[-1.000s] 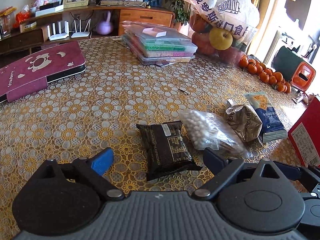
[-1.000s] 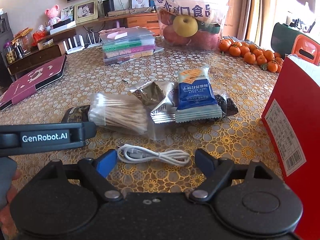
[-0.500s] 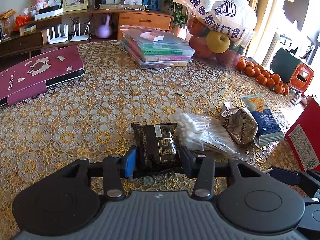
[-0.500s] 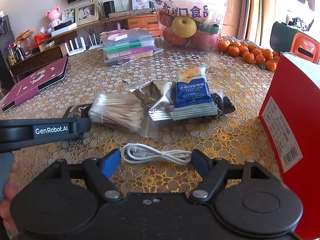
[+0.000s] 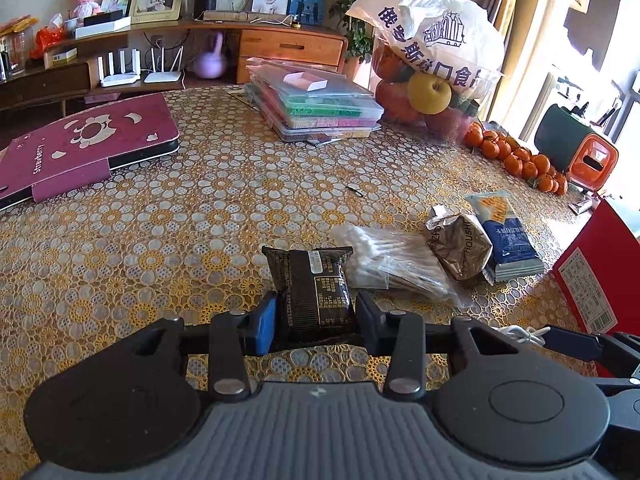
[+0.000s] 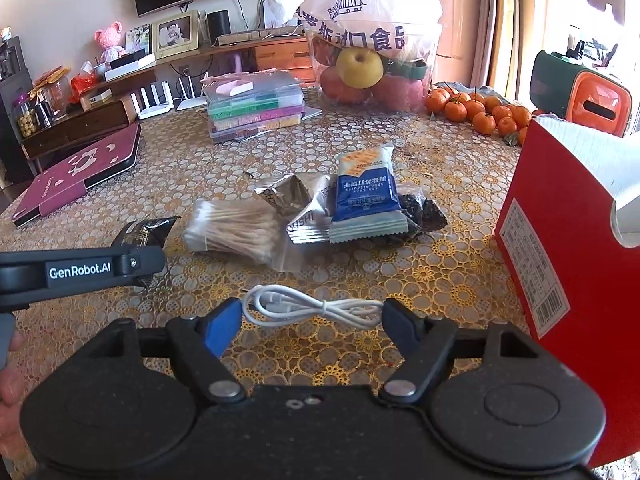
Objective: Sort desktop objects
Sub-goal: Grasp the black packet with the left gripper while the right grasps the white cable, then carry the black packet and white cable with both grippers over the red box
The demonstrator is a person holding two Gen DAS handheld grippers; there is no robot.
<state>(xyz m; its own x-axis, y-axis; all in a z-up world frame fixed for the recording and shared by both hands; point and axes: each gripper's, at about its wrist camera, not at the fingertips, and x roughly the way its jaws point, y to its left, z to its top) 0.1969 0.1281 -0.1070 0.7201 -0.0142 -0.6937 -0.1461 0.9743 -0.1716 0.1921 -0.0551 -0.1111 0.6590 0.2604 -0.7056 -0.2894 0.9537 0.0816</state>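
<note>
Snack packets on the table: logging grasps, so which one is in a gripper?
The black packet, clamped by the left gripper; the blue packet and silver packet lie free.

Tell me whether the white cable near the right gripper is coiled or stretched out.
Coiled. The white cable lies in a loose bundle of loops on the tablecloth, just ahead of the right gripper, whose jaws are open and not touching it.

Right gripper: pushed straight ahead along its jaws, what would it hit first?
The right gripper would meet the coiled white cable lying between its open jaws; beyond that, probably the cotton swab bag.
</note>
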